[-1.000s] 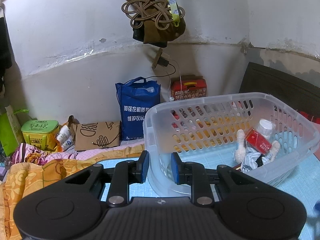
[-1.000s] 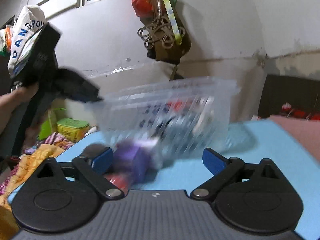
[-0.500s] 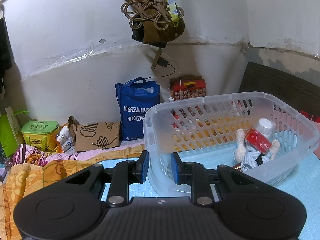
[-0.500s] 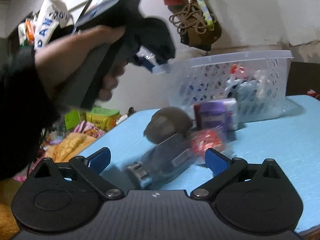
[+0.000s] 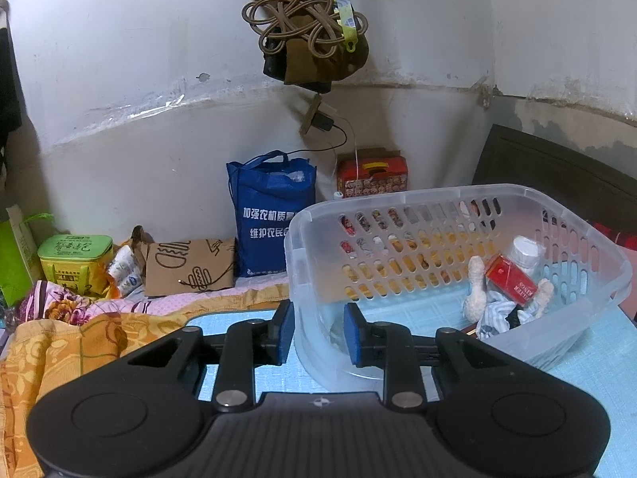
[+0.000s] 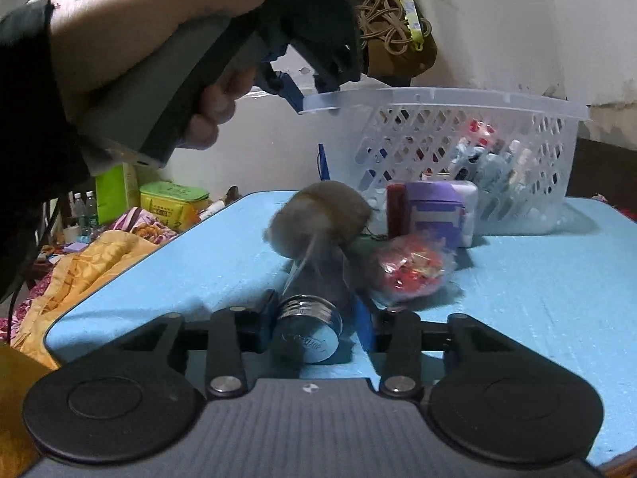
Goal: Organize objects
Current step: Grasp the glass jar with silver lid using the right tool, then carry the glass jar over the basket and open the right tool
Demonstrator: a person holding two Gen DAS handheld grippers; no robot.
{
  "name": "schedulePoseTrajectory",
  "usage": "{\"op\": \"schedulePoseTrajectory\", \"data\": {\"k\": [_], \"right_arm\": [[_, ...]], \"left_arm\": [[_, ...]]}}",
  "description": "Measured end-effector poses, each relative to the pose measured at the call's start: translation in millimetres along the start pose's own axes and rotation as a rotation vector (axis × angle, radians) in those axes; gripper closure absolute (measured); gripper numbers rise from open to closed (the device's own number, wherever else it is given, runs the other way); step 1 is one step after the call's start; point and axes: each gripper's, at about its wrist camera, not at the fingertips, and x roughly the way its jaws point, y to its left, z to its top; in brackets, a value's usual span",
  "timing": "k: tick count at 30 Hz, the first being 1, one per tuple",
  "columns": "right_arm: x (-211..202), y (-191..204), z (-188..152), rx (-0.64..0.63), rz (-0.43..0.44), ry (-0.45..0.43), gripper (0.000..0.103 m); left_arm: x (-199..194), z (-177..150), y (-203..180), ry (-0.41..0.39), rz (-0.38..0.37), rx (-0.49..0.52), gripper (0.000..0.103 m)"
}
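My left gripper (image 5: 318, 332) is shut on the near corner rim of a clear plastic basket (image 5: 577, 215) that stands on the blue table. The basket holds a red packet (image 5: 511, 283), a white jar (image 5: 526, 253) and a cloth toy. In the right wrist view the left gripper (image 6: 306, 91) grips the basket's rim (image 6: 438, 99). My right gripper (image 6: 314, 328) is shut on a clear bottle with a silver cap (image 6: 308, 328) lying on the table. A brown furry thing (image 6: 322, 215), a purple box (image 6: 434, 215) and a red wrapped ball (image 6: 410, 269) lie beyond it.
The blue table (image 6: 537, 298) ends at the left above an orange blanket (image 6: 91, 263). By the wall stand a blue bag (image 5: 270, 219), a brown paper bag (image 5: 187, 267), a green tin (image 5: 73, 261) and a red box (image 5: 372, 173). Cords hang overhead (image 5: 306, 36).
My right gripper has moved in low over the table and closed its jaws on the bottle. The left gripper keeps its hold on the basket rim.
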Motion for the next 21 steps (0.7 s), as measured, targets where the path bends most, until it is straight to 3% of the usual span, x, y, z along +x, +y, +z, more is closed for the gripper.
{"op": "schedulePoseTrajectory", "data": {"k": [10, 21], "right_arm": [[-42.2, -44.7, 10.8, 0.038, 0.068, -0.070, 0.059], [-69.4, -81.0, 34.5, 0.098, 0.053, -0.162, 0.059]], "left_arm": [[0.4, -1.7, -1.2, -0.005, 0.006, -0.002, 0.072], [-1.8, -0.9, -3.1, -0.022, 0.031, 0.006, 0.080]]}}
